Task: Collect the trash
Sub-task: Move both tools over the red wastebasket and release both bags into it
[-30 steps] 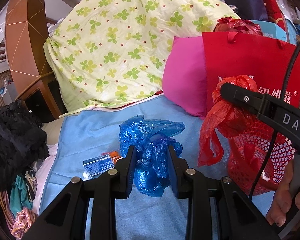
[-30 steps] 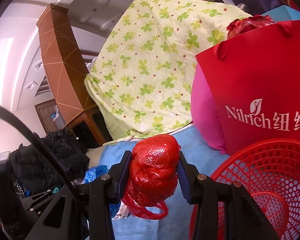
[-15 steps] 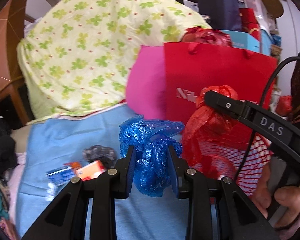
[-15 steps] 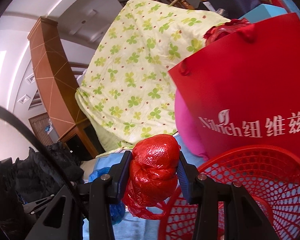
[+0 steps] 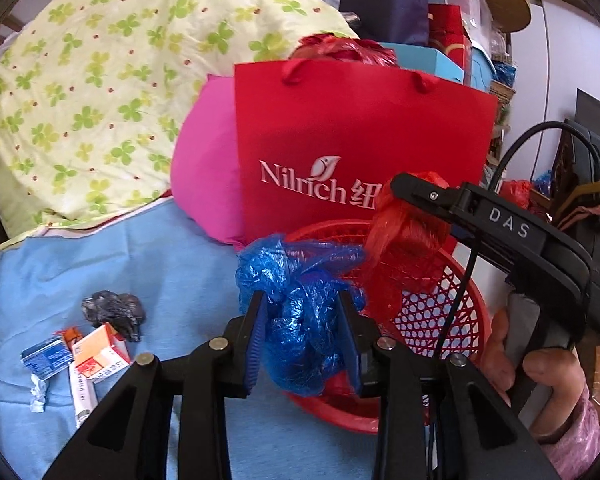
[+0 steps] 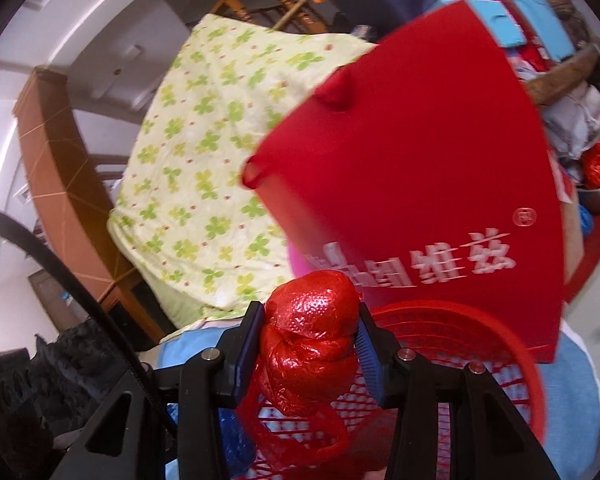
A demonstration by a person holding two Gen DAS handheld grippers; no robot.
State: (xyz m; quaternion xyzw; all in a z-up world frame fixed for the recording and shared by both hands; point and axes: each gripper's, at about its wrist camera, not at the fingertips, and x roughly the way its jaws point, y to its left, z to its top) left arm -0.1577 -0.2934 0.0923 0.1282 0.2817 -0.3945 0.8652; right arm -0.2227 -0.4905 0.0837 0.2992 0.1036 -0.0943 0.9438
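My left gripper (image 5: 304,340) is shut on a crumpled blue plastic bag (image 5: 300,312), held at the near left rim of the red mesh basket (image 5: 440,320). My right gripper (image 6: 310,344) is shut on a knotted red plastic bag (image 6: 312,344), held above the basket (image 6: 480,344); this bag also shows in the left wrist view (image 5: 404,232). On the blue sheet (image 5: 140,264) at the left lie a black wad (image 5: 114,312), an orange and white box (image 5: 100,354), a blue packet (image 5: 46,358) and a tube (image 5: 82,392).
A red Nilrich paper bag (image 5: 360,152) and a pink pillow (image 5: 204,172) stand right behind the basket. A clover-print quilt (image 5: 100,92) is heaped at the back left. Dark clothes (image 6: 72,360) lie at the left edge of the bed.
Both grippers have swung right toward the basket with their bags. The blue bag has been lifted off the sheet to the basket's rim; the red bag is now over the basket.
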